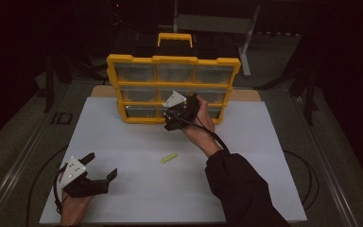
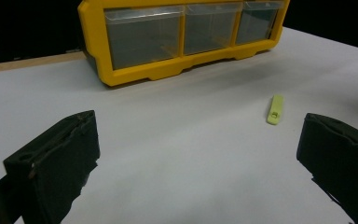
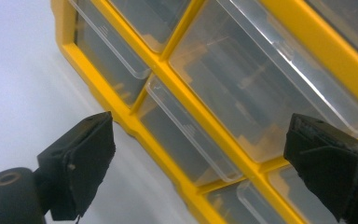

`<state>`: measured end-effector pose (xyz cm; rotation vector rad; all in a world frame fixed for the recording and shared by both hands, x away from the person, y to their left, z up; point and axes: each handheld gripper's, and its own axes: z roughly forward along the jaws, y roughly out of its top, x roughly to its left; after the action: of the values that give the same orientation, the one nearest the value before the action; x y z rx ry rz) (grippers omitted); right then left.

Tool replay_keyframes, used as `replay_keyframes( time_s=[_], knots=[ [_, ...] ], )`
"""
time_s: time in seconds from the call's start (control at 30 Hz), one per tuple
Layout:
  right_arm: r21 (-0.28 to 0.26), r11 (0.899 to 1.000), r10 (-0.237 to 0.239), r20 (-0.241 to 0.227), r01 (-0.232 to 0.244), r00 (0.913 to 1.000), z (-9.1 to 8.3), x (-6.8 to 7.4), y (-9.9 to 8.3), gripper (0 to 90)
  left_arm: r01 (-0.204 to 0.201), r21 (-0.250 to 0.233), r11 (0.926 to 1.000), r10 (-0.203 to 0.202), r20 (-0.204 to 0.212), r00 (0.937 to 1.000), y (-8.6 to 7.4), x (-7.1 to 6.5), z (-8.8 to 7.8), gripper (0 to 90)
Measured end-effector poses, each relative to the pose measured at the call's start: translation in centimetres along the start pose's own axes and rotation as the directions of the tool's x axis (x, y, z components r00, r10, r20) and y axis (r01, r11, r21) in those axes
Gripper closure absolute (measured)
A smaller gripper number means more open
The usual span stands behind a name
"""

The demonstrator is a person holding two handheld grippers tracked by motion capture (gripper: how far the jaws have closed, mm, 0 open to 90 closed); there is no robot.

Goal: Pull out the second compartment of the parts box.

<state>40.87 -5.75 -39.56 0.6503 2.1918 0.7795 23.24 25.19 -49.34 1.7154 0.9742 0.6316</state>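
Right gripper (image 1: 170, 124): high view, jaws spread and empty, held up at the front of the yellow plastic organiser cabinet with clear drawers (image 1: 172, 60), level with its lower rows, middle column.
Left gripper (image 1: 101, 165): high view, jaws wide apart, holding nothing, parked low on the near-left of the white table sheet (image 1: 246, 179), well apart from the cabinet.
Small lime-green plastic clip (image 1: 168, 158): high view, lies flat on the sheet between the two grippers, touched by neither.
Left gripper view: both black jaws apart over bare sheet; green clip (image 2: 275, 110) ahead nearer the right-hand jaw; cabinet (image 2: 135, 74) farther back, bottom drawers look shut.
Right gripper view: jaws open around nothing, close to the clear drawer fronts (image 3: 191, 126); cabinet frame (image 3: 135, 126) runs diagonally since the camera is tilted.
Step, judged: approach to a drawer, no grip yet.
Next move, judged: line the jaws on a drawer's lip, pinch, pull straight out.
In the way: nothing between jaws and drawers; neighbouring lips sit close, wrong drawer is possible.
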Motion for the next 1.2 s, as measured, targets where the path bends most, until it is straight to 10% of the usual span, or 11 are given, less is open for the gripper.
replay_keyframes(
  time_s=[0.47, 1.0, 1.2],
  knots=[
    [0.057, 0.981, -0.191, 0.115, 0.185, 0.9748, 0.49, 0.71, 0.74, 8.7, -0.002, 0.003, 1.0, 0.002, 0.001, 1.0, 0.0, 0.02, 0.0, 0.3],
    [0.104, 0.946, -0.322, 0.205, 0.307, 0.9243, 0.5, 0.72, 0.93, 8.7, -0.003, 0.004, 1.0, 0.003, 0.0, 1.0, -0.03, 0.0, 0.05, 0.3],
    [0.126, 0.922, -0.386, 0.235, 0.365, 0.892, 0.53, 0.84, 1.04, 8.7, -0.003, 0.006, 1.0, 0.003, 0.001, 1.0, -0.03, -0.01, 0.06, 0.3]
  ],
)
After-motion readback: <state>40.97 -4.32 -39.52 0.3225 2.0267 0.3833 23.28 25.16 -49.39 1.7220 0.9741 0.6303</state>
